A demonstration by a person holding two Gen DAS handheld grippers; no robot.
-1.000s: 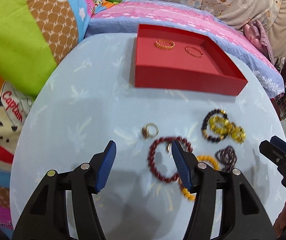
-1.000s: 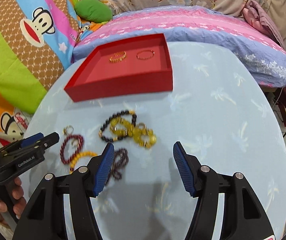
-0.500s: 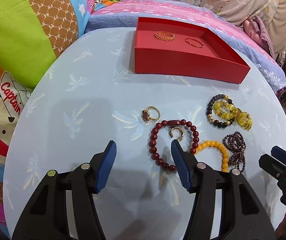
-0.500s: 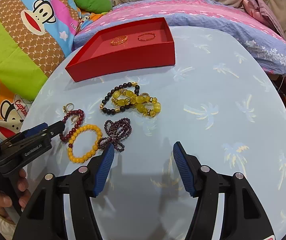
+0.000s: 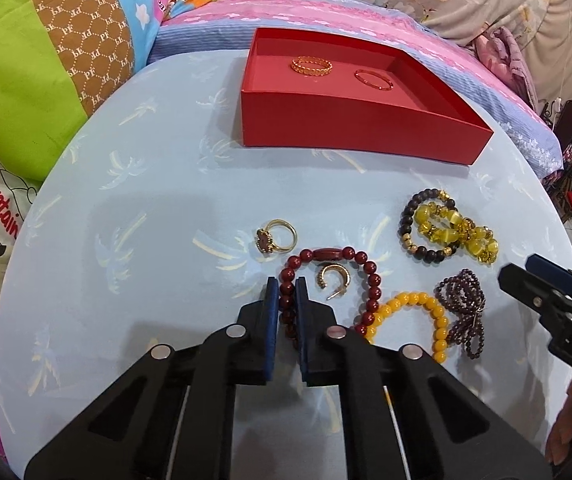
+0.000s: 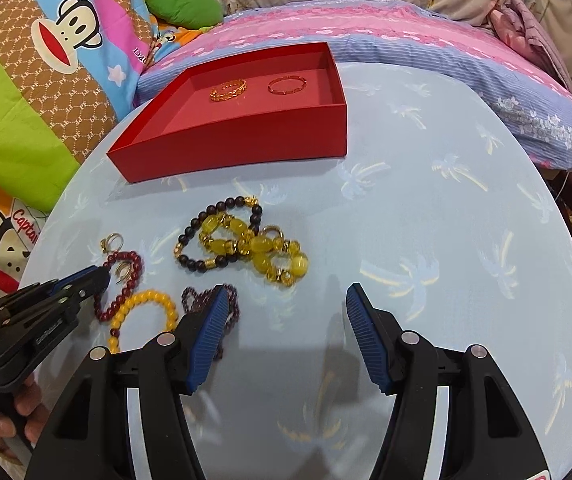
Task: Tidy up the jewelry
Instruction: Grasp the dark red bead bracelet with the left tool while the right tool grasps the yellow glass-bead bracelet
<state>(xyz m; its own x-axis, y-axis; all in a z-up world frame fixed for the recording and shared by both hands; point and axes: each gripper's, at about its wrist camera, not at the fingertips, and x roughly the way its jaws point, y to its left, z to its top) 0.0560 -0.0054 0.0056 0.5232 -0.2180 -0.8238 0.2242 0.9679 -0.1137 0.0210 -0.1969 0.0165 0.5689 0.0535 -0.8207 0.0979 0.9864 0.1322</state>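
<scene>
The left gripper [image 5: 284,300] pinches the red bracelet [image 5: 370,280] on the near table [image 5: 165,200], right gripper [image 6: 283,312] spread idle; lifting could apparently drag the earring [image 5: 333,278] inside, short of the far box [image 5: 350,124].

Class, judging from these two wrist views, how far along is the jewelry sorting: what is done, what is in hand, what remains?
Done: a gold bangle and a red bangle lie in the red tray. In hand: the left gripper is shut on the dark red bead bracelet, not yet lifted. Left on the table: the gold ring, hoop earring, orange bracelet, purple strand, and black-and-yellow bracelets. The right gripper is open.
</scene>
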